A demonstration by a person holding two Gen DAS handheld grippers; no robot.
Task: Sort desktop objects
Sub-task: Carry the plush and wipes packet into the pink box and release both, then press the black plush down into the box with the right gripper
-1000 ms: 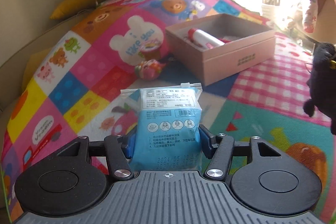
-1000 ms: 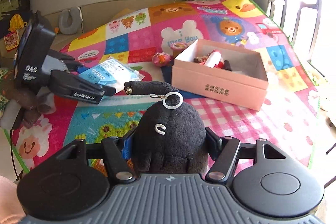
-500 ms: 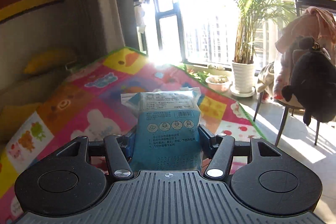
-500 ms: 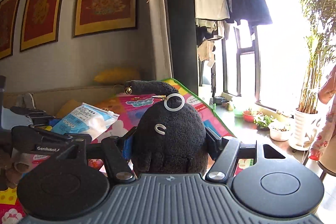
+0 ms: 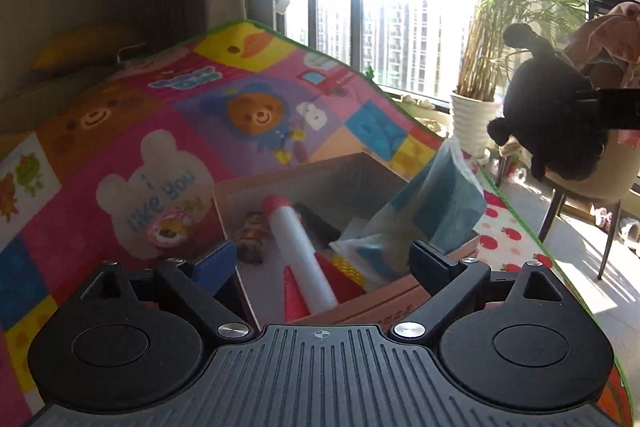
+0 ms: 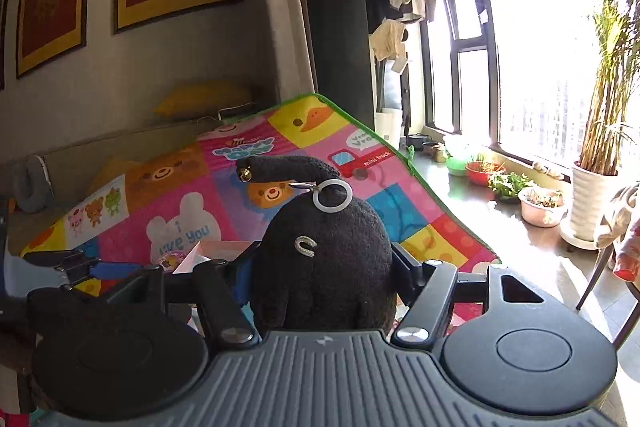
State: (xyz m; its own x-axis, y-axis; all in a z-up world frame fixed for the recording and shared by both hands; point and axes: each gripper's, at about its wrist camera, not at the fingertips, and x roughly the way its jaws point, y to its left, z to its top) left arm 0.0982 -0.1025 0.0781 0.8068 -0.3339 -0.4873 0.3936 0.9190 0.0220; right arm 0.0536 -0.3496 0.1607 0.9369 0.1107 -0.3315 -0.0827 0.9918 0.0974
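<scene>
Hovering over the pink cardboard box [image 5: 404,301], the left gripper [image 5: 324,259] has its jaws spread wide — they have just been opening, and nothing is pressed between the pads. The blue packet [image 5: 432,203] it carried is loose and blurred, tilted against the box's right wall with its lower end down inside. Already in the box lie a white tube with a red cap [image 5: 298,259], a red cone-shaped piece [image 5: 296,297] at the near wall and a small brownish item [image 5: 250,235] that is too blurred to name. Outside the box, on the colourful play mat [image 5: 132,131], a small pink round toy [image 5: 168,229] sits on the white bear print, just beside the box's left wall.

The right gripper [image 6: 324,267] pinches a black plush toy [image 6: 324,259] between its fingers — the toy stands upright, a white ring [image 6: 333,196] and a small metal charm [image 6: 306,246] on its fabric, its curved stalk bent to the left. In the left wrist view the same plush toy hangs in the air at the right, well apart from the box, in front of a potted palm [image 5: 476,119] by the bright window.
</scene>
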